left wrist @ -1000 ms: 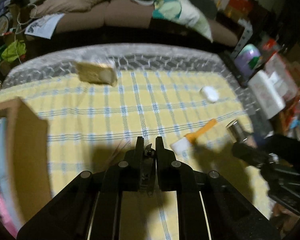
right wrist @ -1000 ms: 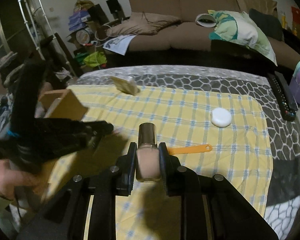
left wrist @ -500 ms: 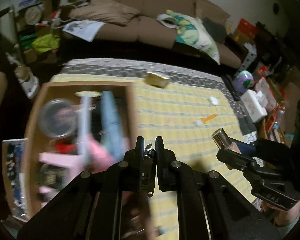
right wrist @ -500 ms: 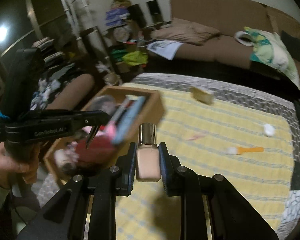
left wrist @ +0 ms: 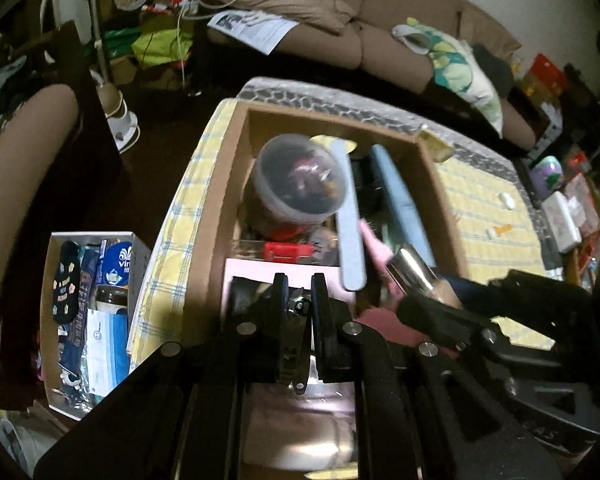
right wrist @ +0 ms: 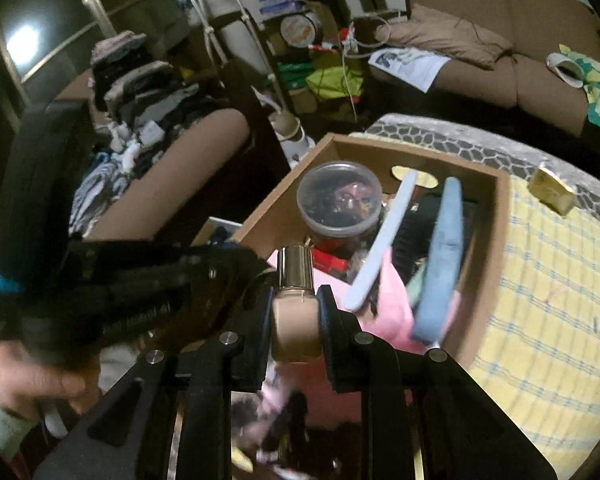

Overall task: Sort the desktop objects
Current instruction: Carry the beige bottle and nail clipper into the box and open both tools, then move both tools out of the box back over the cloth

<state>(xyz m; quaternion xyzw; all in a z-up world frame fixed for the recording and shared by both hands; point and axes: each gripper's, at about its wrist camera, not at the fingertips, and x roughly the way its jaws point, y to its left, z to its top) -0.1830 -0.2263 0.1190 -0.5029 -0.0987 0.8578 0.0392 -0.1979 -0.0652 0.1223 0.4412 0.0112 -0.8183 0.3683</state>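
A: Right wrist view. The right gripper [right wrist: 296, 312] has its fingers clamped on a beige bottle [right wrist: 295, 320] with a gold cap, upright between them, hanging over the near edge of the cardboard box [right wrist: 496, 240]. Only this view shows the hand [right wrist: 32, 384] on the left gripper's handle, low left.

B: Left wrist view. The left gripper [left wrist: 300, 300] has its fingers drawn nearly together on a small metal nail clipper [left wrist: 296, 344], also above the box's near end. The bottle comes in from the right here, cap foremost. Only this view shows a white box [left wrist: 52, 264] of packets on the floor, left of the tabletop [left wrist: 168, 264].

A: Box contents, both views: a clear lidded tub [right wrist: 340, 204] at the far left, a pale nail file [right wrist: 380, 248] slanting across, a blue case [right wrist: 440, 260] on edge beside it, pink items underneath.

B: Beyond the box on the yellow checked cloth: an orange-handled tool [left wrist: 500, 231], a small white lump [left wrist: 507, 200], a gold packet [right wrist: 552, 196] at the box's far corner. The box wall hides the cloth behind it.
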